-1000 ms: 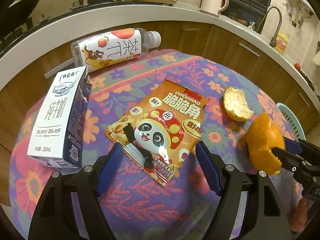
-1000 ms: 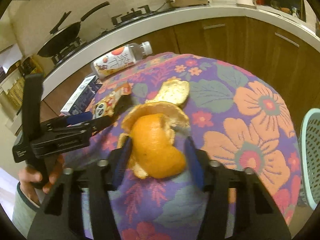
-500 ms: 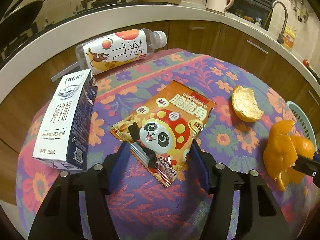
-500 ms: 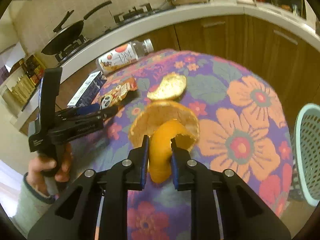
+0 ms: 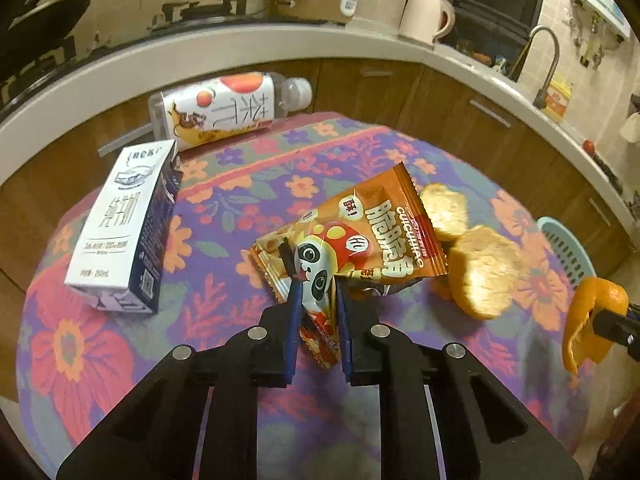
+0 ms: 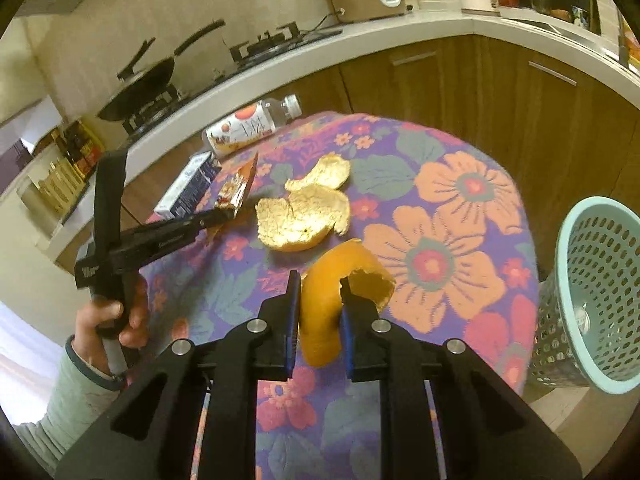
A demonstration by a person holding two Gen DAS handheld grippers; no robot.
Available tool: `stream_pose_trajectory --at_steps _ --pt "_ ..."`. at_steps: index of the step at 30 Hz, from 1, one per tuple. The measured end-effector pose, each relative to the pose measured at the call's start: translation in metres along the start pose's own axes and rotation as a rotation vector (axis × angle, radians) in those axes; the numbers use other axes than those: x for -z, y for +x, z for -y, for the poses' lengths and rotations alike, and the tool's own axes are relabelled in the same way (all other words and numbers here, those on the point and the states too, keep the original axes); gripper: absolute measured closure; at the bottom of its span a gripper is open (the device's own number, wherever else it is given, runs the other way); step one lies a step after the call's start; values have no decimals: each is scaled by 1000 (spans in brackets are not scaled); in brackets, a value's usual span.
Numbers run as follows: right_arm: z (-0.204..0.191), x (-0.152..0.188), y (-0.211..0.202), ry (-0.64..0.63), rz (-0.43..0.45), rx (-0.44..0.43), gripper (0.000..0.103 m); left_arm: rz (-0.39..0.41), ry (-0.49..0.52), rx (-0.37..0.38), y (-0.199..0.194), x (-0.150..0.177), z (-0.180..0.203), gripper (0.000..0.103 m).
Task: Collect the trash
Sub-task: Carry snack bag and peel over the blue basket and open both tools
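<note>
our left gripper [image 5: 317, 292] is closing on the snack wrapper's [image 5: 352, 240] near corner, our right gripper [image 6: 319, 294] clamps orange peel [image 6: 340, 280]; the slick foil could slip free before the basket [image 6: 596, 300] at far right.

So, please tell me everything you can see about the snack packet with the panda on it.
The snack packet is a glossy orange foil pouch, printed with a cartoon panda in a red spotted cap and white Chinese characters. It looks flat and crumpled, probably empty. The left gripper is closing on its lower part, and the pouch tilts up off the flowered tablecloth, its top edge toward the orange peels. In the right wrist view it appears edge-on at the gripper's tips.
</note>
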State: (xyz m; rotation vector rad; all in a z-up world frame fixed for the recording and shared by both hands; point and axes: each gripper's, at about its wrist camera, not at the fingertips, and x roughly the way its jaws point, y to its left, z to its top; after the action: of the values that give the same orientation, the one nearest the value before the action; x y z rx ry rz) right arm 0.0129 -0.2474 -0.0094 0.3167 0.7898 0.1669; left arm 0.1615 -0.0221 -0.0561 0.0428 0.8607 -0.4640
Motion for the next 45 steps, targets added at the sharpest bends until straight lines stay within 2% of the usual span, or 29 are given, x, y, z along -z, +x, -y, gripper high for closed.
stream_pose_trajectory --at_steps 8,12,18,23,29,33,35,38,43,45 --pt "21 -4 -42 15 102 21 88 96 58 42 -49 -5 46 88" --pt "43 -5 -65 40 149 60 88 139 120 85 -64 -12 91 88" --pt "90 -6 -96 89 206 139 88 156 199 166 -61 -22 169 88" --pt "140 0 -116 154 251 204 88 112 269 232 -37 -26 242 88" --pt "219 19 -121 263 249 284 88 45 360 282 7 -17 325 88" --pt "268 35 -112 333 232 348 88 -9 381 274 43 -9 371 88" --pt "279 42 -105 339 217 385 88 -47 387 270 64 -3 392 88" --pt "298 48 -92 358 182 392 88 -90 399 267 86 3 410 87" --pt "321 55 -76 411 131 364 86 -149 421 260 111 13 428 69" --pt "326 58 -72 427 117 359 84 -162 427 262 116 15 430 69"
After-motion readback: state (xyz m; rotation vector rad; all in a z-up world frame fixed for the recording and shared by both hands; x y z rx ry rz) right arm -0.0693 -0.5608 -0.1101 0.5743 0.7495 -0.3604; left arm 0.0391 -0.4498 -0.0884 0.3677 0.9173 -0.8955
